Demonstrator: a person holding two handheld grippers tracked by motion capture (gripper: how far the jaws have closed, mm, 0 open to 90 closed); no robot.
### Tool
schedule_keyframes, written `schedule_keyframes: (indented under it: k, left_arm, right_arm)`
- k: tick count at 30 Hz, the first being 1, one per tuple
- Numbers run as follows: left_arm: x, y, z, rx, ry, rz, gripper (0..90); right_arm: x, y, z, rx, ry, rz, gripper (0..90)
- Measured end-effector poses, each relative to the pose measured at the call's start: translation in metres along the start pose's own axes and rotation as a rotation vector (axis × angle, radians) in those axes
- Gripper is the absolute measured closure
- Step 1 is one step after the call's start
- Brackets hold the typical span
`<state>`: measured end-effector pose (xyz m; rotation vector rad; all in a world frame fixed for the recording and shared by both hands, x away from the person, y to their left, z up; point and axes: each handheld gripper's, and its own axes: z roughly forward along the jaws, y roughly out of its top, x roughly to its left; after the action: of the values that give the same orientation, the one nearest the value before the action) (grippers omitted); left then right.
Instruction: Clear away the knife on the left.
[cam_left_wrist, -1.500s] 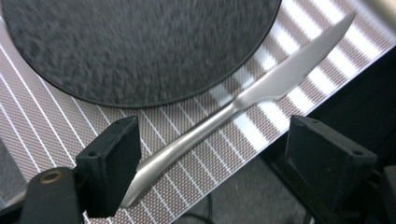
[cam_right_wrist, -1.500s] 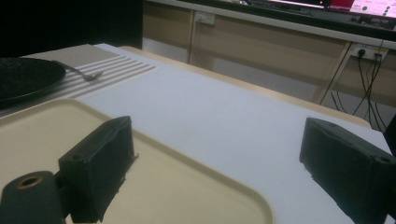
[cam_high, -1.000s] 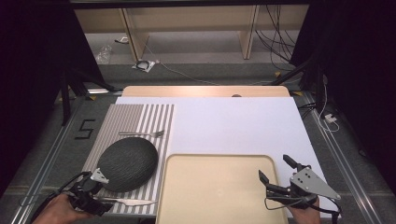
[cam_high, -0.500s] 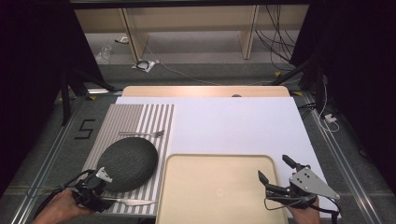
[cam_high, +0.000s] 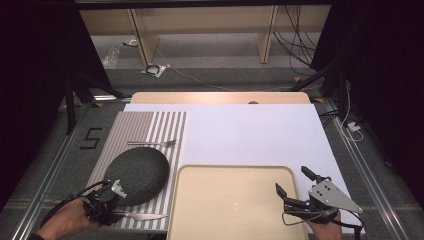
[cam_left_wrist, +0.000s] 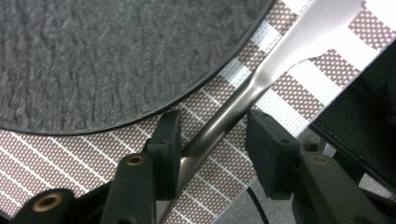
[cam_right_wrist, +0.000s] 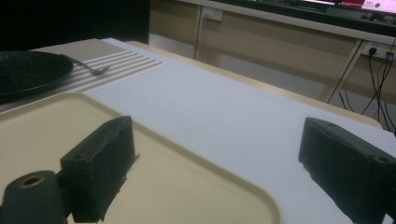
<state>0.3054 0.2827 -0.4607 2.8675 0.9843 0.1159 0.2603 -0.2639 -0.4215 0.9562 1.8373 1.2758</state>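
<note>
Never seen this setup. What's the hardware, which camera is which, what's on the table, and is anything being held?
There is no robot arm: a person holds a hand-held two-jaw gripper in each hand. The high view looks down from above the person's side, with the left gripper at lower left and the right gripper at lower right. The other two pictures come from cameras riding on each gripper, looking along its black fingers.

On the table lie a striped placemat carrying a dark round plate, a fork beyond it and a knife in front, plus an empty beige tray.

The left gripper's jaws have just been closing around the knife's handle; one finger seems to touch it, the other is still apart, so it is not gripped yet. The right gripper hovers open over the tray's corner, holding nothing.
</note>
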Motion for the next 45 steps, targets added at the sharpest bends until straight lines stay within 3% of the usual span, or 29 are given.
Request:
schedule_keyframes:
  k: [15,20,26,45]
  left_arm:
    - [-0.011,0.006,0.000,0.042,0.008,0.148,71.3]
    - [-0.013,0.007,0.000,0.057,0.013,0.178,74.1]
    - [-0.015,0.008,0.000,0.067,0.014,0.184,78.2]
    - [-0.015,0.005,-0.001,0.053,-0.001,0.160,79.1]
  right_arm:
    - [0.000,0.000,0.001,0.004,0.003,-0.001,11.9]
    - [0.001,0.000,0.001,0.012,0.006,-0.006,12.0]
    - [0.001,-0.001,0.001,0.013,0.007,-0.004,12.0]
    - [0.000,-0.001,0.002,0.023,0.010,0.001,12.2]
